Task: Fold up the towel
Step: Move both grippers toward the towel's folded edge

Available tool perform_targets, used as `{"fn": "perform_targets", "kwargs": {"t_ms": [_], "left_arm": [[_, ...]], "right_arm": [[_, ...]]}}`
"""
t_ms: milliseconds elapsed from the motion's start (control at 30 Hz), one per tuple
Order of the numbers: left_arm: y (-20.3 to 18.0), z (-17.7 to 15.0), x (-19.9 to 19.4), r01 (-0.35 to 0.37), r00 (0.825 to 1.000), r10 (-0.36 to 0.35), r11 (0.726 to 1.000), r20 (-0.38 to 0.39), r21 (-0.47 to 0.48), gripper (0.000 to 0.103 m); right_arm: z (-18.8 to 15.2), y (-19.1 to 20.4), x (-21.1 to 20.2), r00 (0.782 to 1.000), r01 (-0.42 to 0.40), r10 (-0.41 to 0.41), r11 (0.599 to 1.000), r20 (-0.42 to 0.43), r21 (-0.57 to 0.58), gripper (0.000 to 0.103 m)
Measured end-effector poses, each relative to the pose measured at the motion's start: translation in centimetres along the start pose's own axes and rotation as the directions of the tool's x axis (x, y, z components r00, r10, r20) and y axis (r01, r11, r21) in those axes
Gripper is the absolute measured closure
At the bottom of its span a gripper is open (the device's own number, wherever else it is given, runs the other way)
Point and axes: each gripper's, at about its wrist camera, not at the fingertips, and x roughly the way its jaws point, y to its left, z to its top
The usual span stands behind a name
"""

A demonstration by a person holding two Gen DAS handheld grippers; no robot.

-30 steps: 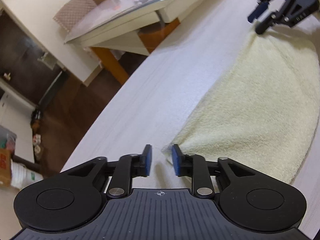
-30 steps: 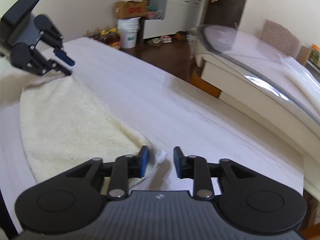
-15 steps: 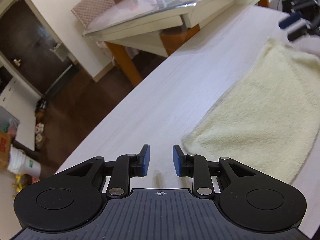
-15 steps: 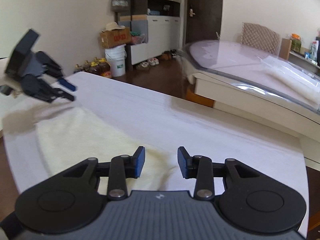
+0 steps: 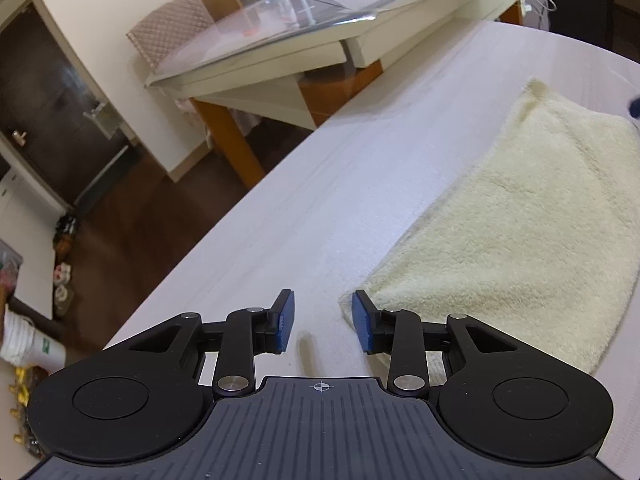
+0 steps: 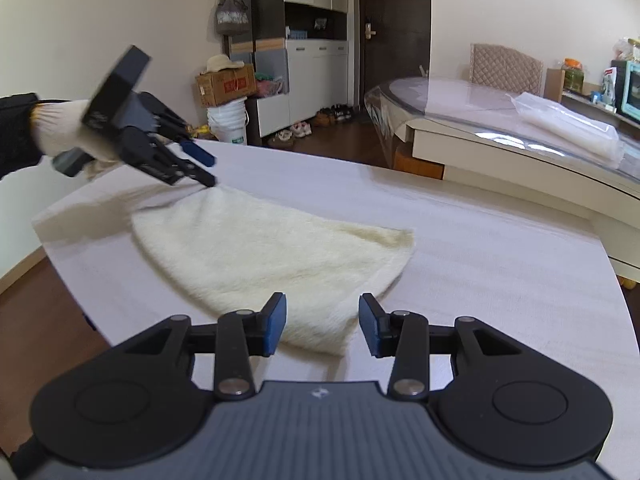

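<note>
White table (image 5: 360, 184) | towel (image 5: 520, 220) flat, outside both jaws | both opening, holding nothing

Fluffy terry-cloth towel (image 6: 272, 252), matt table (image 6: 500, 248)

Left wrist view: mounted just behind the left gripper (image 5: 323, 322), tilted steeply down along its fingers, close over the white table (image 5: 360, 184), with a corner of the cream towel (image 5: 520, 240) at right and the glass-topped desk (image 5: 304, 24) beyond. Right wrist view: set the same way behind the right gripper (image 6: 322, 324), angled more shallowly across the table toward the door (image 6: 394, 32), catching the left gripper from outside at upper left. Shared between both: towel, tabletop and that desk, seen from opposite ends of the cloth.
</note>
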Motion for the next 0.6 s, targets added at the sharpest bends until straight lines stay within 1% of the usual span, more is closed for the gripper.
{"fn": "perform_targets", "kwargs": {"t_ms": [100,200,267,333,433,500,533,600], "left_arm": [[-0.3,-0.1,0.1,-0.008,1.0,0.008,1.0,-0.005,0.02,0.067],[-0.8,-0.2,-0.1,-0.022,1.0,0.022,0.999,-0.007,0.045,0.069],[-0.9,-0.3,-0.2,-0.022,1.0,0.023,0.999,-0.009,0.047,0.069],[-1.0,-0.3,-0.2,-0.025,1.0,0.026,0.998,-0.012,0.05,0.069],[-1.3,-0.4,-0.2,-0.036,0.999,0.037,0.998,-0.015,0.061,0.07],[-1.6,-0.4,-0.3,-0.042,0.999,0.043,0.997,-0.022,0.065,0.073],[-1.7,-0.5,-0.4,-0.042,0.999,0.044,0.997,-0.029,0.064,0.073],[-2.0,-0.7,-0.6,-0.043,0.998,0.045,0.997,-0.035,0.07,0.074]], "right_arm": [[-0.3,0.3,0.6,0.999,0.042,-0.043,0.999,-0.023,-0.024,0.06],[-0.2,-0.4,0.5,0.998,0.065,-0.065,0.998,-0.019,0.004,0.06],[0.1,-1.0,0.2,0.998,0.068,-0.068,0.997,0.005,0.039,0.06],[0.1,-1.3,0.6,0.997,0.072,-0.072,0.996,0.003,0.048,0.059],[-0.1,-1.3,2.0,0.995,0.076,-0.075,0.997,-0.063,0.003,0.059],[-0.4,-1.0,2.0,0.994,0.081,-0.084,0.995,-0.072,-0.05,0.059],[-0.4,-1.0,2.0,0.994,0.082,-0.086,0.995,-0.074,-0.057,0.059],[-0.5,-1.3,1.9,0.993,0.088,-0.093,0.994,-0.073,-0.071,0.055]]}}
